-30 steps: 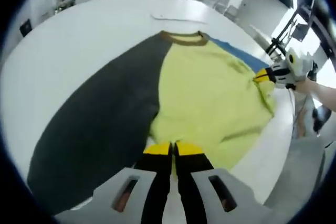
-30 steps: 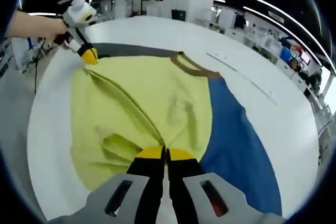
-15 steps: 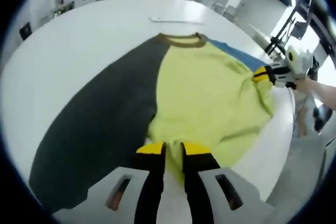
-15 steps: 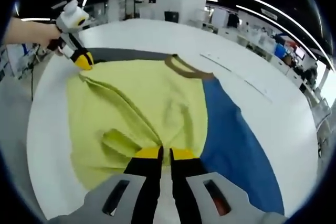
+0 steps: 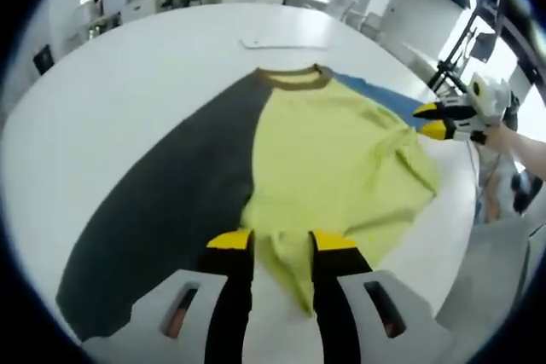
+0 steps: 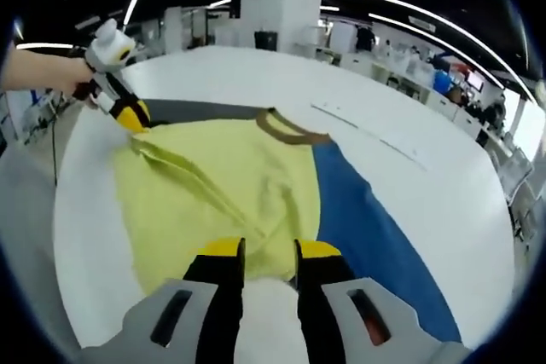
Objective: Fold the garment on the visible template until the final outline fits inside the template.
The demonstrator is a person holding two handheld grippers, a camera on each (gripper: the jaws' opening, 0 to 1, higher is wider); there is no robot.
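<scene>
Releasing: I am spreading both tongs, left [image 5: 281, 243] and right [image 6: 269, 251], holding nothing.
Shirt [image 5: 333, 151]: lying flat, freed for regripping.

The shirt [image 5: 333, 159] is yellow-green in the middle. Its neck band [image 5: 294, 79] is brown. One side panel [image 5: 162, 202] is dark grey, almost black. The other side panel [image 6: 375, 228] is bright blue. None of these parts has stripes or spots; each is one plain colour.

The table [image 5: 128, 66] under the shirt is plain white.

The left gripper [image 5: 281, 241] has black jaws with yellow tips, and its body is light grey. The right gripper [image 6: 270, 250] looks the same: black jaws, yellow tips, grey body. Seen from the left gripper view, the right gripper has a white body behind its yellow and black tips.
</scene>
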